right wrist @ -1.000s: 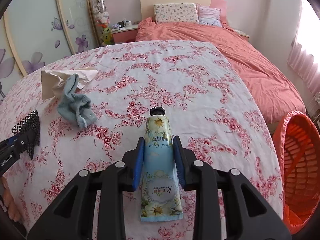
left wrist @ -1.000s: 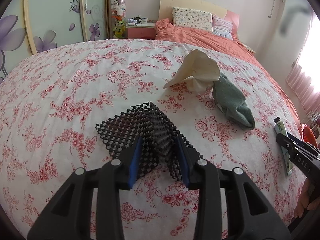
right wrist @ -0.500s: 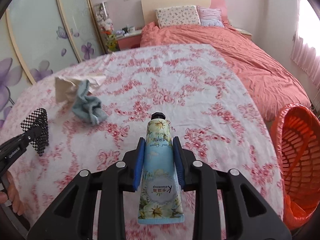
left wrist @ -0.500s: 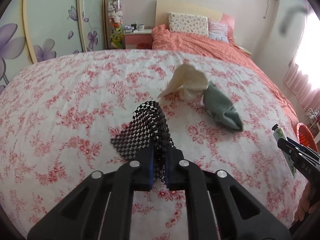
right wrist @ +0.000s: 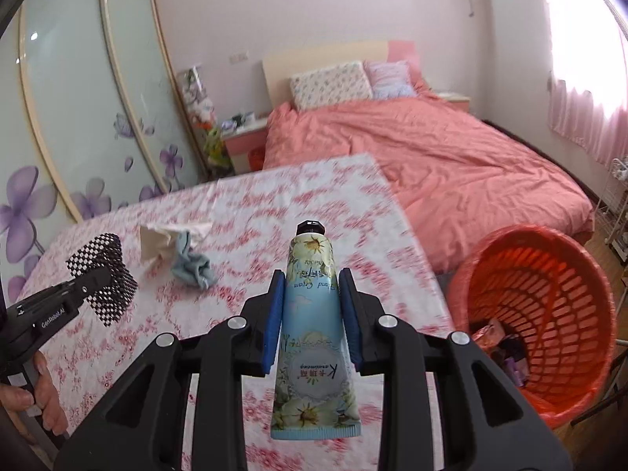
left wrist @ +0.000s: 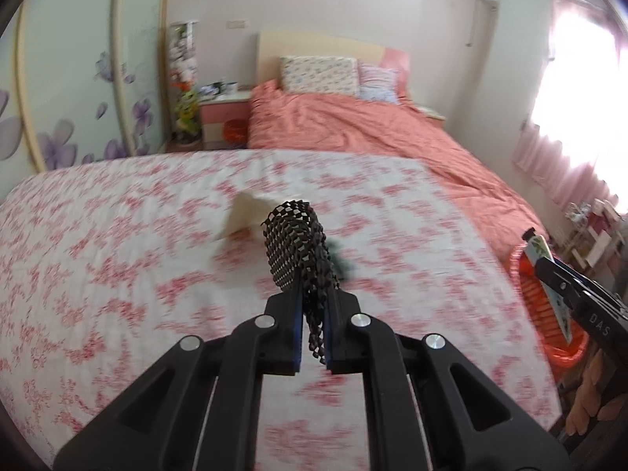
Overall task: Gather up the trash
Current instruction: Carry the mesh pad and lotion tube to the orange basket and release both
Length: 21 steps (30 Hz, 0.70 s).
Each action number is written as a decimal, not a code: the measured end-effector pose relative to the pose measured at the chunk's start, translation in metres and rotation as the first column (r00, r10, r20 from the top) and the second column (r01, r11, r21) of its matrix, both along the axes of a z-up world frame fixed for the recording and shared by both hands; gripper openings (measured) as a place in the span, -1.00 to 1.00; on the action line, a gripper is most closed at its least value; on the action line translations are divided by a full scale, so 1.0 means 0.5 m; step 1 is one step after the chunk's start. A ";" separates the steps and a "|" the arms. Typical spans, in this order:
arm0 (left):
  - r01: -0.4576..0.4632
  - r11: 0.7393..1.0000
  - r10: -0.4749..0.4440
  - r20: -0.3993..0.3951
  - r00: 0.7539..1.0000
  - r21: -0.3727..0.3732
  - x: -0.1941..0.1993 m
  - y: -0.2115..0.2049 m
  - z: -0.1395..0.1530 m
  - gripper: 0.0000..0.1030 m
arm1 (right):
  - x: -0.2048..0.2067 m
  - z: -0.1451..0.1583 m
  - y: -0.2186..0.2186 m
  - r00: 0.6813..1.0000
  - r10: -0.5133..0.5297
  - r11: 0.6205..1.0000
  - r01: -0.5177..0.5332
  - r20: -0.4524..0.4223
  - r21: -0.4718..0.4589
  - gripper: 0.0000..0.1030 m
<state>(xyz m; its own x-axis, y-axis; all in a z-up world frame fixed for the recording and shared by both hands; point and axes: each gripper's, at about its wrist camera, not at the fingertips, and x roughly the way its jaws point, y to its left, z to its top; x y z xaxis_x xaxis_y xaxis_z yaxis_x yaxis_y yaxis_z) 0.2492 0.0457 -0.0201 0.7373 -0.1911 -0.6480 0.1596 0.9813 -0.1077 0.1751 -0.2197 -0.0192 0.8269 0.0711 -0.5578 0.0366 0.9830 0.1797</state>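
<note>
My left gripper [left wrist: 314, 298] is shut on a black mesh mat [left wrist: 296, 243] and holds it up above the floral table; it also shows in the right wrist view [right wrist: 104, 274]. My right gripper [right wrist: 312, 294] is shut on a blue hand-cream tube [right wrist: 314, 322], raised near the table's right edge. The tube also shows in the left wrist view [left wrist: 539, 249]. A crumpled beige paper [right wrist: 165, 237] and a blue-grey cloth [right wrist: 192, 267] lie on the table. An orange basket [right wrist: 549, 302] with some trash inside stands on the floor to the right.
The table wears a white cloth with red flowers [right wrist: 274, 212]. Behind it is a bed with a salmon cover [right wrist: 431, 145], a nightstand [right wrist: 243, 141] and sliding wardrobe doors [right wrist: 78, 117]. A wire rack [right wrist: 616, 204] stands at far right.
Both grippers have risen from the table with their objects. The left one closed on the mesh mat and lifted it. The right one moved toward the orange basket, which now shows fully.
</note>
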 end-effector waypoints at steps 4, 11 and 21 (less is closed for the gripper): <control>0.074 0.997 -0.073 0.027 0.997 -0.015 -0.021 -0.067 0.027 -0.83 | -0.031 0.024 -0.040 0.997 -0.049 0.999 0.049 0.052 0.000 -0.44; 0.222 0.974 -0.220 0.057 0.974 -0.047 -0.051 -0.198 0.059 -0.83 | -0.077 0.041 -0.123 0.982 -0.149 0.989 0.147 0.114 0.021 -0.44; 0.431 0.898 -0.428 0.052 0.902 -0.085 -0.074 -0.417 0.047 -0.83 | -0.115 0.019 -0.264 0.946 -0.302 0.953 0.293 0.121 0.082 -0.44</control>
